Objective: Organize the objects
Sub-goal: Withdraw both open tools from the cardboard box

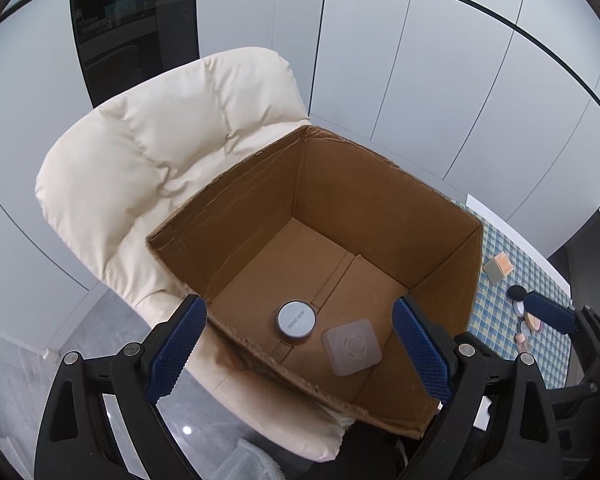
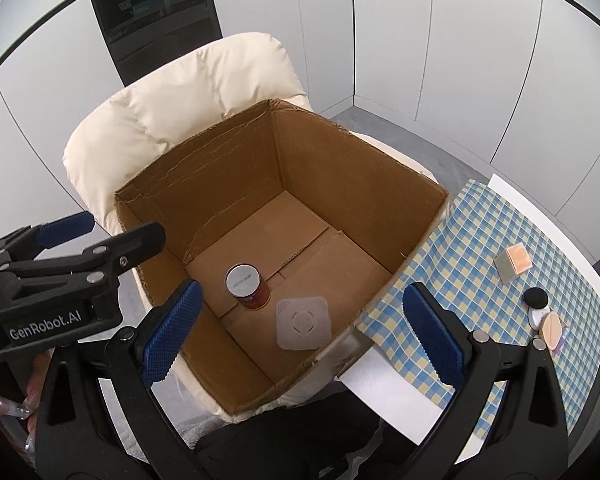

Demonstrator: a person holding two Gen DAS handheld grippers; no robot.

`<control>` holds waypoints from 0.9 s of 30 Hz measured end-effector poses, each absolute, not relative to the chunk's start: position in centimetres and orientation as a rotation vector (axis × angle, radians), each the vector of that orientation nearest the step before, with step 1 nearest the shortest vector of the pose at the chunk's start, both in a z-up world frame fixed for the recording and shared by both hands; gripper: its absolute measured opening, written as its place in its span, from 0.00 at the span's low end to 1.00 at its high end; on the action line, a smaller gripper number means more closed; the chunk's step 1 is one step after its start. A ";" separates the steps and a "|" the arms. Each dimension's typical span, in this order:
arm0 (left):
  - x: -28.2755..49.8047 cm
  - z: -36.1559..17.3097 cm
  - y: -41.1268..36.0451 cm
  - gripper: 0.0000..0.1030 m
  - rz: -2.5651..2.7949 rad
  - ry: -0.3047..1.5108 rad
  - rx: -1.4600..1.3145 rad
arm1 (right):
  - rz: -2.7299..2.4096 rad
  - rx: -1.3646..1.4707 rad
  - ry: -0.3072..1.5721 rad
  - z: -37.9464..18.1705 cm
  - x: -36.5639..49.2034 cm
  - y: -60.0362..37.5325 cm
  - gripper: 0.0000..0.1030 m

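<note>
Hovering above the cardboard box [image 2: 236, 168] with jaws wide and empty, both grippers face a jar and flat case inside; remaining small items [image 2: 540, 312] lie on the checked cloth [image 2: 460, 240], nearest the right gripper [image 2: 300, 336].

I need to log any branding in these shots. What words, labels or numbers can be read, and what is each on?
"GenRobot.AI": white lettering on the black body of the left tool, seen in the right wrist view.
Jar lid: one short line of print, too small to read.
Red jar label: pale print, too blurred to read.
Square white case: embossed emblem only, no readable text.
</note>
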State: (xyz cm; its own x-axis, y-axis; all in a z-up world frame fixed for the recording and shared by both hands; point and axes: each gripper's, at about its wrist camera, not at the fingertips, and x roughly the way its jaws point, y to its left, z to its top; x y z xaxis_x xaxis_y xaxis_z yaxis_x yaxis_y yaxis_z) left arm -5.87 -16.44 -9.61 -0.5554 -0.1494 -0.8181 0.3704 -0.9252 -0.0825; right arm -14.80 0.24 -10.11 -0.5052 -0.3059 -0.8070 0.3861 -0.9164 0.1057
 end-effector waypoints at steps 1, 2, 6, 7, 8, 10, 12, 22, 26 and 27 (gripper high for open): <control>-5.6 -9.4 -16.4 0.92 -2.512 0.357 1.282 | -2.427 1.272 0.131 -9.9 -14.4 0.3 0.99; -5.2 -9.2 -16.3 0.92 -2.511 0.360 1.281 | -2.432 1.271 0.135 -9.8 -14.2 0.4 0.99; -4.0 -8.5 -16.0 0.92 -2.521 0.374 1.271 | -2.441 1.275 0.128 -9.4 -13.1 1.1 0.99; -3.7 -8.4 -15.9 0.92 -2.520 0.376 1.270 | -2.443 1.279 0.123 -9.3 -12.8 1.3 0.99; -3.5 -8.3 -15.8 0.92 -2.518 0.377 1.268 | -2.443 1.281 0.120 -9.1 -12.5 1.5 0.99; -2.7 -8.0 -15.6 0.92 -2.510 0.388 1.268 | -2.443 1.289 0.111 -8.9 -12.0 2.0 0.99; -1.9 -7.8 -15.5 0.92 -2.510 0.401 1.262 | -2.448 1.285 0.109 -8.6 -11.3 2.3 0.99; 1.5 -7.1 -14.2 0.92 -2.497 0.383 1.260 | -2.464 1.287 0.088 -7.6 -7.7 4.4 0.99; 2.6 -7.0 -13.4 0.92 -2.502 0.368 1.276 | -2.467 1.285 0.084 -7.2 -6.4 5.1 0.99; 3.0 -6.9 -13.1 0.92 -2.507 0.363 1.280 | -2.469 1.284 0.084 -7.1 -6.1 5.3 0.99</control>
State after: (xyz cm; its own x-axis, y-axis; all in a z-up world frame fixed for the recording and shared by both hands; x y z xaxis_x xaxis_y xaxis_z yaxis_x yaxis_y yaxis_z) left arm 3.01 -13.07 -6.91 -0.5568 -0.1514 -0.8167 0.3770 -0.9222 -0.0861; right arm -6.06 5.31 -7.14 -0.5250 -0.2831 -0.8027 0.3370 -0.9351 0.1094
